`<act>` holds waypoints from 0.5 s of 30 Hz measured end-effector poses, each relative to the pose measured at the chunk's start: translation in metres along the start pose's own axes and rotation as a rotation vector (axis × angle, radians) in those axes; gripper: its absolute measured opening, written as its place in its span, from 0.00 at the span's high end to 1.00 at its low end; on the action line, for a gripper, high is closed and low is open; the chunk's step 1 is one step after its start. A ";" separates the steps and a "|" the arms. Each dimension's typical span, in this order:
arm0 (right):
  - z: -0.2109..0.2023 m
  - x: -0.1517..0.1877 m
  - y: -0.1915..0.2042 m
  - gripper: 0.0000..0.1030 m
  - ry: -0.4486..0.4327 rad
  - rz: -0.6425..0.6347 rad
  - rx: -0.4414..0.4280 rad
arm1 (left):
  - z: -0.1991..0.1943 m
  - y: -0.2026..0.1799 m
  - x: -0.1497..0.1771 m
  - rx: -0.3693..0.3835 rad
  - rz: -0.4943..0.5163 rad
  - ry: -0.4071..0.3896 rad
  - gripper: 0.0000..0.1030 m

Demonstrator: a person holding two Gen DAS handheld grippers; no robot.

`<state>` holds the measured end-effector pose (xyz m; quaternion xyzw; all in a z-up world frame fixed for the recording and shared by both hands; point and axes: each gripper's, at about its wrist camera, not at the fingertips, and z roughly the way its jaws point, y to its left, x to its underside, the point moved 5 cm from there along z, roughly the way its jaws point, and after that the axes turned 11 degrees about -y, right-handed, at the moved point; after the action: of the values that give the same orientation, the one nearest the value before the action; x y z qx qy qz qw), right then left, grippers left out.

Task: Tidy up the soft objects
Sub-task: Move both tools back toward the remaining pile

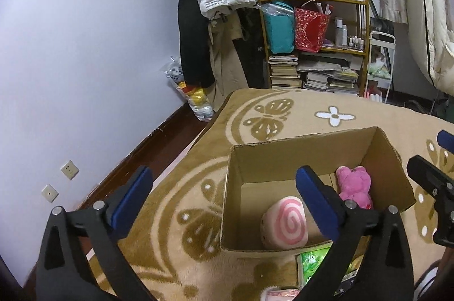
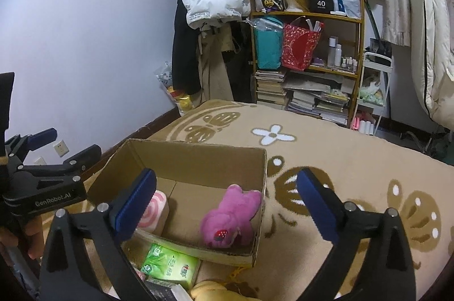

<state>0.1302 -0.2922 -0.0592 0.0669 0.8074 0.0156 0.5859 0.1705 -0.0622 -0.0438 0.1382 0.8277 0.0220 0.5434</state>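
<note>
Nearest the cameras, both grippers are standing with jaws spread wide and holding nothing: the left gripper (image 1: 224, 198) is hovering over the near left corner of the open brown cardboard box (image 2: 198, 156), the right gripper (image 2: 227, 201) over its near right side. Just below them, outside the box's near wall, a green plastic-wrapped tissue pack (image 2: 170, 265) is lying on the beige butterfly-patterned blanket (image 2: 354, 159), beside a yellow plush piece (image 2: 210, 291) (only partly in view). The pack is lying below and slightly left of the right jaws, its long axis running roughly along the box wall; it is probably the next pick. Inside the box, a pink-and-white swirl cushion (image 1: 285, 224) and a magenta plush toy (image 2: 229, 218) are already resting on the floor of the box.
</note>
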 end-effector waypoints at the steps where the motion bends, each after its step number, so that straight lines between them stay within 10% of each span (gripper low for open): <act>1: -0.001 0.000 0.000 0.00 0.001 0.003 0.002 | -0.001 0.001 0.000 -0.004 -0.001 0.003 0.02; 15: -0.029 0.008 0.003 0.00 0.038 0.044 -0.008 | -0.027 0.017 0.013 0.007 -0.040 0.063 0.00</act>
<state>0.1003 -0.2869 -0.0575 0.0820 0.8167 0.0329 0.5703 0.1447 -0.0391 -0.0407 0.1230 0.8470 0.0125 0.5170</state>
